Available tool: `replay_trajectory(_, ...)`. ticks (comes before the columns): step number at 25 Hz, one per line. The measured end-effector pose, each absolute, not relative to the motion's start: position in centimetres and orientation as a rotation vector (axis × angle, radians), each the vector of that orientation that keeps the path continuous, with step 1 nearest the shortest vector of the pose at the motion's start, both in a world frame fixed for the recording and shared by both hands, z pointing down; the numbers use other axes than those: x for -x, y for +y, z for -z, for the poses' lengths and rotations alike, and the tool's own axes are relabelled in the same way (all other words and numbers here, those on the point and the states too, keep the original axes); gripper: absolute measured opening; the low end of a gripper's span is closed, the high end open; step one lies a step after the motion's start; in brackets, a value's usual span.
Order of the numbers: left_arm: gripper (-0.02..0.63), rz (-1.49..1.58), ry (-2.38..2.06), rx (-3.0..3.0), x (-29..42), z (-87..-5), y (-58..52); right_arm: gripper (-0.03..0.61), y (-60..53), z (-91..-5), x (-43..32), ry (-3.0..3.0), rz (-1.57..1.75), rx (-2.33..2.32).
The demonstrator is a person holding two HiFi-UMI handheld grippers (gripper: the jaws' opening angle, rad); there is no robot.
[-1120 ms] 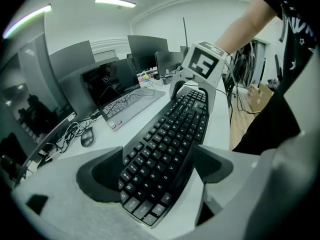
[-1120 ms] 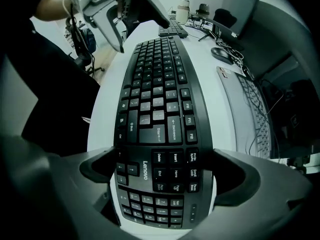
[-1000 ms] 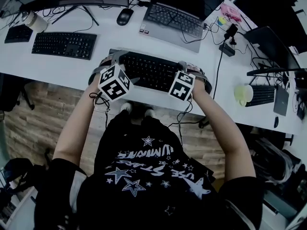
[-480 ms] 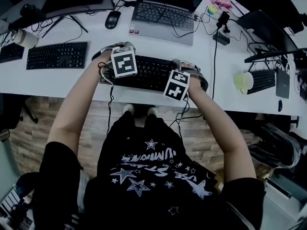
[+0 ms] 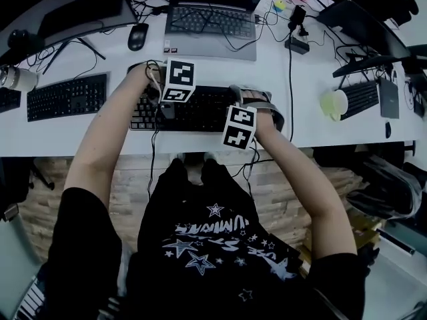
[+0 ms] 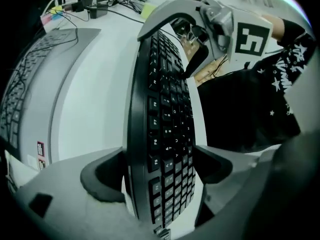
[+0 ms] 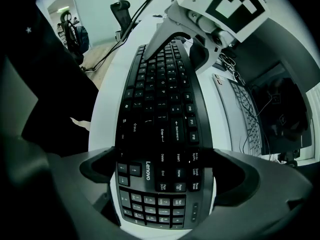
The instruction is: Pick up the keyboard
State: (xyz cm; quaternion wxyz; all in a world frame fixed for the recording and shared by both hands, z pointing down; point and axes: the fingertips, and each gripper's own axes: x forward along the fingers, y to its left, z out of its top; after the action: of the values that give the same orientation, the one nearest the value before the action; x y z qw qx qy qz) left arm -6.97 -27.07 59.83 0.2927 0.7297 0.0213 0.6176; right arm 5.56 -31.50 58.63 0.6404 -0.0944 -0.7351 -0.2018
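We grip the black keyboard [image 5: 197, 109] at both ends. Our left gripper [image 5: 159, 102] has its jaws closed across the keyboard's left end, one pad on the far long edge and one on the near edge. Our right gripper [image 5: 259, 109] clamps the number-pad end the same way. In each gripper view we see the dark pads pressed against the keyboard's long edges, with the other gripper at the far end. The keyboard is over the white desk [image 5: 308, 122], near its front edge and just in front of a grey laptop [image 5: 212, 29]; we cannot tell whether it rests on the desk or is raised off it. A second black keyboard [image 5: 67, 97] lies to the left, apart from ours, and a mouse [image 5: 137, 37] lies beside the laptop
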Motion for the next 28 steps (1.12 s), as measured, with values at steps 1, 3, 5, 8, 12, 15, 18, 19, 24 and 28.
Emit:
replay_trajectory(1,0.433,-1.654,0.080,-1.925,7.0,-59.8,-27.1,0.572,-31.5,-58.6,-5.6,-1.676,0.463,0.214)
replay_trajectory(3,0.431,-1.675,0.118,-1.897,7.1,-59.7,-27.1,0.572,-31.5,-58.7,-5.6,-1.674,0.467,0.209)
replay_trajectory(5,0.430,-1.697,0.145,-1.887,7.2,-59.8,-27.1,0.572,-31.5,-58.7,-5.7,-1.672,0.471,0.203)
replay_trajectory(8,0.426,-1.655,0.169,-1.906,6.5,-59.5,-26.9,0.572,-31.5,-58.6,-5.7,-1.673,0.483,0.189)
replay_trajectory(12,0.392,-1.602,0.132,-1.935,5.4,-59.5,-26.8,0.572,-31.5,-58.5,-5.7,-1.674,0.505,0.169)
replay_trajectory(15,0.335,-1.642,0.116,-1.931,5.5,-59.8,-27.1,0.572,-31.5,-58.4,-5.8,-1.680,0.512,0.153)
replay_trajectory(18,0.317,-1.641,0.122,-1.921,5.5,-59.7,-27.0,0.572,-31.4,-58.3,-5.8,-1.684,0.528,0.145)
replay_trajectory(19,0.304,-1.628,0.121,-1.922,5.5,-59.5,-26.9,0.572,-31.4,-58.2,-5.8,-1.683,0.544,0.141)
replay_trajectory(24,0.231,-1.521,0.099,-1.972,5.2,-57.9,-26.1,0.572,-30.9,-57.6,-5.9,-1.676,0.660,0.083)
replay_trajectory(28,0.219,-1.516,0.060,-2.021,5.1,-57.2,-25.8,0.572,-30.9,-57.3,-5.9,-1.648,0.714,0.010)
